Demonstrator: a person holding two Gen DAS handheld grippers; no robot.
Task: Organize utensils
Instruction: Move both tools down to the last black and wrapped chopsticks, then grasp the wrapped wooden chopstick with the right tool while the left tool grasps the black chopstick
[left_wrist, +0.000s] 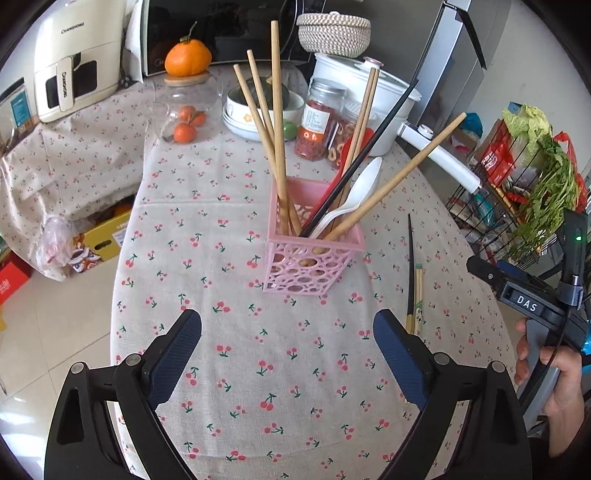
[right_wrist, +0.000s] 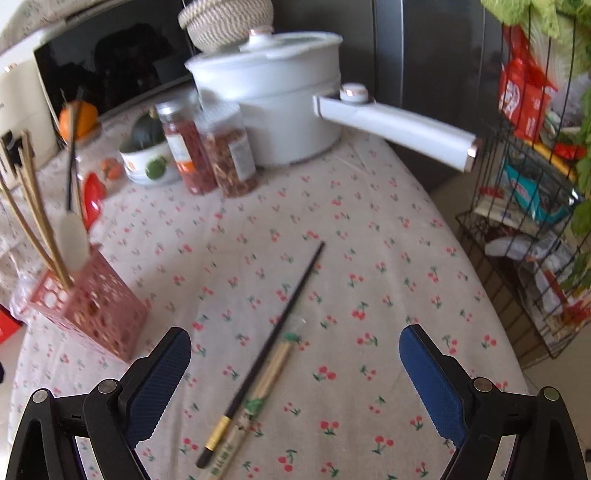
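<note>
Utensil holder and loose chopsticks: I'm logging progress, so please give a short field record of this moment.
holder: pink basket, upright on the cherry-print tablecloth
in holder: wooden chopsticks, white spoon, one black chopstick
left on cloth: black chopstick, touching a light patterned pair
left tongs: open, empty
right tongs: open, empty, above the loose chopsticks

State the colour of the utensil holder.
Pink holder, clearest in the left wrist view.
</note>
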